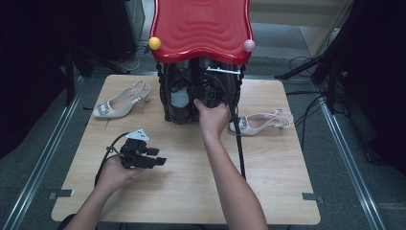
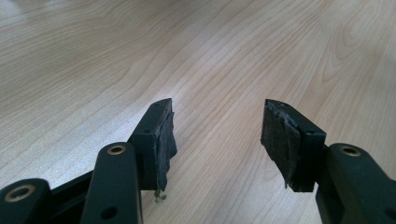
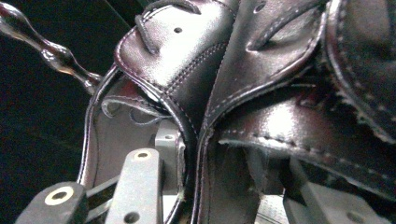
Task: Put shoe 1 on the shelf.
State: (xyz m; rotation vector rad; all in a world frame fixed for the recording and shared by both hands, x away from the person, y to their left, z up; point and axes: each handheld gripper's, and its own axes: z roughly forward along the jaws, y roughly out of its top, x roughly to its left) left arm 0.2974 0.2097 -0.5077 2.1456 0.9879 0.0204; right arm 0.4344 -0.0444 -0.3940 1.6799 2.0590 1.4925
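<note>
Right gripper: jaws parted astride glossy black leather lace-up shoe's collar, 12 o'clock under red wavy-topped rack | left gripper: open, empty, 8 o'clock | shoe seemingly shelved; two white slingback heels remain.

Your left gripper sits low on the table, front left. Your right gripper is up at the back, at the two boots standing side by side under the shelf. One slingback shoe lies left of the boots, the other slingback lies right.
</note>
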